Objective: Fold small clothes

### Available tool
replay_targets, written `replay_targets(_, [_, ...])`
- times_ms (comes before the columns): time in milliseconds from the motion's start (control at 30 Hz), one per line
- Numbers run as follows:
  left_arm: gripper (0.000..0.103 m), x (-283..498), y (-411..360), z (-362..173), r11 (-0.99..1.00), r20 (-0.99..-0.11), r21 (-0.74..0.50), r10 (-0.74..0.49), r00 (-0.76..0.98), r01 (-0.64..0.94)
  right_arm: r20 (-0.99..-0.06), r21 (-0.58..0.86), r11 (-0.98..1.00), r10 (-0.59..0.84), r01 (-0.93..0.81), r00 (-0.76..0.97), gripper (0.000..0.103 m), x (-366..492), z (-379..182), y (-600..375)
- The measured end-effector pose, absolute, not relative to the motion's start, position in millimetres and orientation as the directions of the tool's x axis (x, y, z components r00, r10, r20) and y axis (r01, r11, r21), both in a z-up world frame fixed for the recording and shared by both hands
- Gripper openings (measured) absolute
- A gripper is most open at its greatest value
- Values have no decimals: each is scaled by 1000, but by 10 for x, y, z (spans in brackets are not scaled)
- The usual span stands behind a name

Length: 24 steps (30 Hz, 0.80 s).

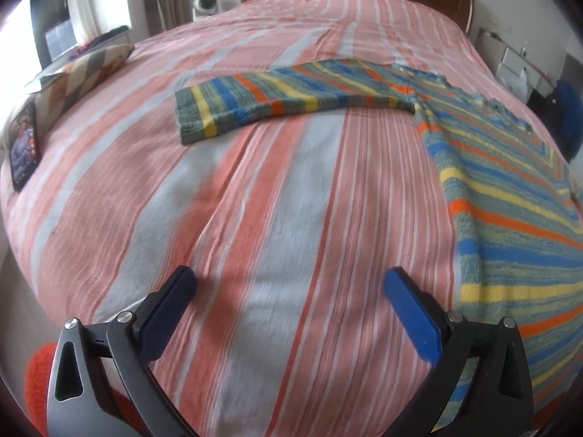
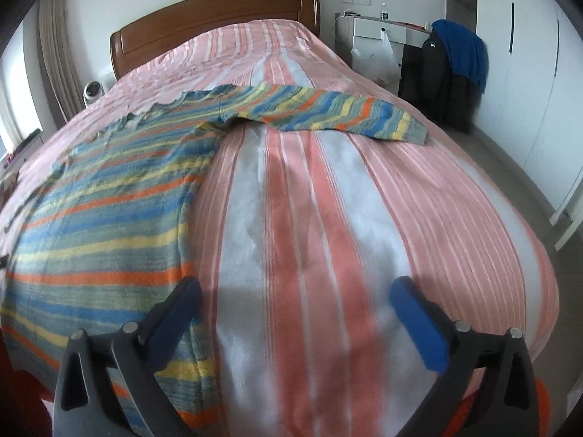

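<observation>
Striped sweater point(image 1: 510, 196) flat, sleeves spread sideways

- We see soft daylight in both views, coming from a bright, blown-out window point(image 1: 16, 32) at the far left of the left wrist view.
- We note motion blur smearing the bedspread point(image 1: 255, 225) stripes near the lens; farther stripes look sharper.
- We see faint shadows on the cloth just ahead of the left gripper point(image 1: 289, 291) and the right gripper point(image 2: 295, 300).
- We find strong fisheye bulging, with dark vignetted corners.
- We see the white wardrobe point(image 2: 528, 83) evenly lit, without glare.
</observation>
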<state>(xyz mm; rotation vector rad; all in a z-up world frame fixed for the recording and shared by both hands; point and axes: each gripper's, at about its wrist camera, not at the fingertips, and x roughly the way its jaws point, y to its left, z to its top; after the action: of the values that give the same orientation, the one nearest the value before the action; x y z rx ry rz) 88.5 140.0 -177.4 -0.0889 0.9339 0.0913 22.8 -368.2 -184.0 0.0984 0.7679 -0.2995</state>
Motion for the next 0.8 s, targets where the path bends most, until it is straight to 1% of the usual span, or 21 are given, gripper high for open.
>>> replay_targets(133, [103,872,1409,-1783,994,-799,-42,26,601,-98,-693,-9,953,-224,302,685,103,210,-1851,-3703])
replay_targets(267, [103,869,1376,-1791,996,-801,-18,38,598,-88,-696,63,948,-182,312,694,103,190,-1870,-3801])
replay_targets(400, [103,865,1370,-1807,997,-799,-17,34,600,-78,-696,50,950,-189,309,692,103,198,-1878,-3791])
replay_targets(533, [103,861,1365,-1806,997,-799,-16,36,601,-81,-677,55,950,-192,309,711,103,171,-1889,-3786])
replay_targets(800, [103,870,1373,-1812,996,-799,-22,35,600,-86,-677,54,950,-191,307,710,103,177,-1885,-3776])
